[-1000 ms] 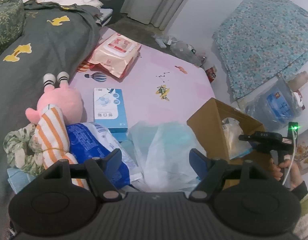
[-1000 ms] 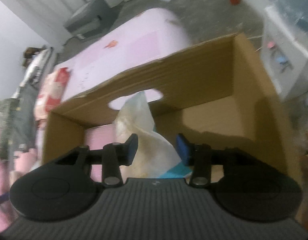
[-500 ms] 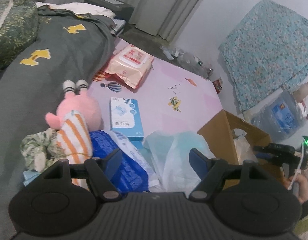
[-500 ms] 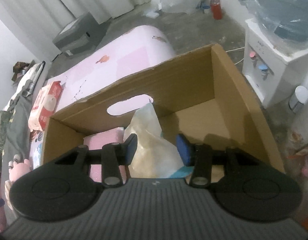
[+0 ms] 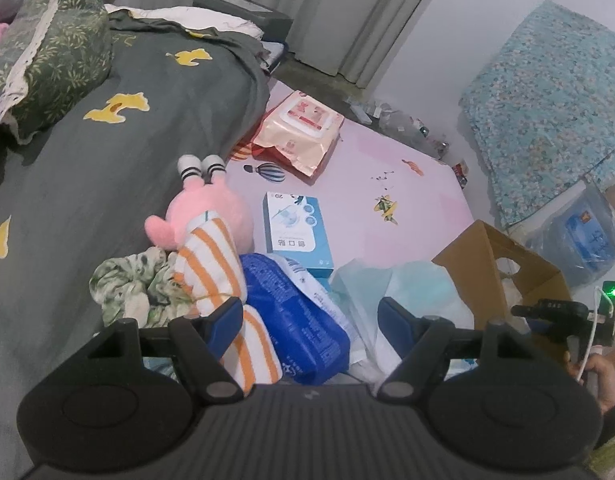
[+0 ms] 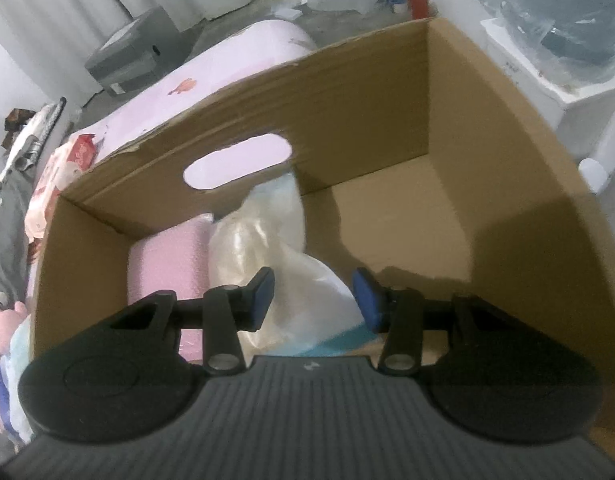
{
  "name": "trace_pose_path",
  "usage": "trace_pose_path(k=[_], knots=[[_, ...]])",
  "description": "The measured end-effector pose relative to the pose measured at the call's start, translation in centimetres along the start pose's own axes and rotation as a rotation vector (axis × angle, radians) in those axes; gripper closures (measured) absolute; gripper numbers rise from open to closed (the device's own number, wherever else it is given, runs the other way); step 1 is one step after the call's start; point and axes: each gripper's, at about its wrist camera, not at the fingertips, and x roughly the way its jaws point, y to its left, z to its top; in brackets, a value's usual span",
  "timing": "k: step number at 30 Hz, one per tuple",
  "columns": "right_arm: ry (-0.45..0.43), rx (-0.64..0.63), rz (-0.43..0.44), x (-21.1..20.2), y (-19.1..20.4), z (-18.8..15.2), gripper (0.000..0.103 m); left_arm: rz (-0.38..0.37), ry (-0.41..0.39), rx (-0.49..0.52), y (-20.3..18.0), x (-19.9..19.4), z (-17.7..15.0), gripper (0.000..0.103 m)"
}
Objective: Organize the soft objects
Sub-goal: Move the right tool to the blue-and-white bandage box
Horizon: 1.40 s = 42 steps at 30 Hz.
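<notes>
While your left gripper [image 5: 309, 316] hangs over the pile on the bed, its fingers stand wide apart and grip nothing; beneath them lie a striped cloth [image 5: 217, 276] and a blue packet [image 5: 295, 320], with a pink plush toy [image 5: 211, 212] beyond and a pale plastic bag [image 5: 403, 292] to the right. Further right stands the cardboard box [image 6: 387, 92]. Your right gripper [image 6: 313, 294] points down into it, fingers partly apart and empty, above a clear plastic bag [image 6: 267, 232] beside a pink block [image 6: 167, 260].
</notes>
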Motion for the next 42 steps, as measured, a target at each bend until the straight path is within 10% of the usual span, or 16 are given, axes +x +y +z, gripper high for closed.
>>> trace_pose_path(k=[15,22,31,42], knots=[[-0.12,-0.012,0.024,-6.9,-0.5,0.9,0.036,0.083,-0.111,0.038,2.0,-2.9,-1.1,0.027],[-0.123,-0.097,0.21,-10.5,4.9,1.3,0.033,0.074,-0.153,0.09,1.7,-3.5,-0.8,0.027],[0.157,-0.149,0.597,-6.5,18.3,2.1,0.032,-0.027,0.026,0.123,-1.1,3.2,4.1,0.029],[0.444,-0.091,0.495,8.2,28.6,1.8,0.044,0.158,0.255,0.117,-2.1,16.2,8.7,0.034]])
